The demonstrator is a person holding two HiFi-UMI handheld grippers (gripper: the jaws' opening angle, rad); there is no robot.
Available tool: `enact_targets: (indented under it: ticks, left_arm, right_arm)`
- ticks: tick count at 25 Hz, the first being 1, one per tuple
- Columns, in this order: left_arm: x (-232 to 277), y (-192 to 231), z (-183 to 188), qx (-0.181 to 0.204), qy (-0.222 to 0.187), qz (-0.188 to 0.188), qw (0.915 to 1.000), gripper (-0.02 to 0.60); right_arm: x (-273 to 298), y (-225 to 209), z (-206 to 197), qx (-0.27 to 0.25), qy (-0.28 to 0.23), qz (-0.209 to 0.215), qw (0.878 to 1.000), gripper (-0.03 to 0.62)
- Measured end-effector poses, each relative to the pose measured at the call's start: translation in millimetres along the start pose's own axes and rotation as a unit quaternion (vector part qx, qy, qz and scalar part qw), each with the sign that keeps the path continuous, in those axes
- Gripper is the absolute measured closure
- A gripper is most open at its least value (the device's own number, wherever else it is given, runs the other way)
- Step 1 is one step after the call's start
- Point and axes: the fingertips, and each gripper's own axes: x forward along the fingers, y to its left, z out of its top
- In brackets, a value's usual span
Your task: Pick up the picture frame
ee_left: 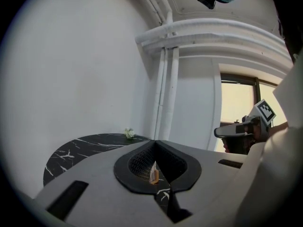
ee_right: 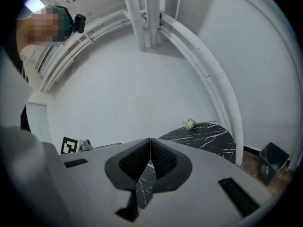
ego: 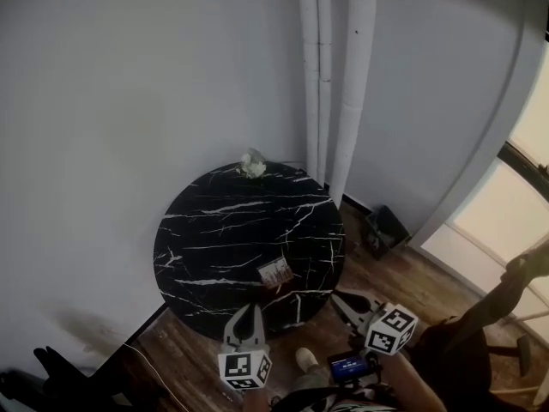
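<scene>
The picture frame (ego: pixel 275 273) stands near the front edge of the round black surface (ego: pixel 214 230), its long side running across the head view. Just short of that edge, the left gripper (ego: pixel 245 310) and right gripper (ego: pixel 337 296) are both closed and empty.

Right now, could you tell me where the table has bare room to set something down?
The table is bare across its middle and left side, between the white flowers at the far rim and the picture frame near the front. The front is tighter: left gripper and right gripper hover there.
</scene>
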Motion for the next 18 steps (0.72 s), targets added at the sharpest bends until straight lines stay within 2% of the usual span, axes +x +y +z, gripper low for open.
enact_targets:
  ticks: [5, 10, 18]
  left_arm:
    - [34.6, 28.1, -5.2, -0.011, 0.012, -0.007, 0.9998, 0.569]
    - [57.3, 45.5, -6.8, -0.015, 0.015, -0.019, 0.9996, 0.569]
    - [70.6, 52.3, -9.4, -0.028, 0.014, -0.034, 0.9989, 0.569]
  right_arm:
    - [40.2, -23.8, -8.8, -0.033, 0.037, -0.021, 0.999, 0.577]
    - [65.6, -38.1, -9.7, -0.051, 0.05, -0.03, 0.997, 0.576]
    - [70.0, -40.1, -8.9, -0.058, 0.054, -0.041, 0.996, 0.576]
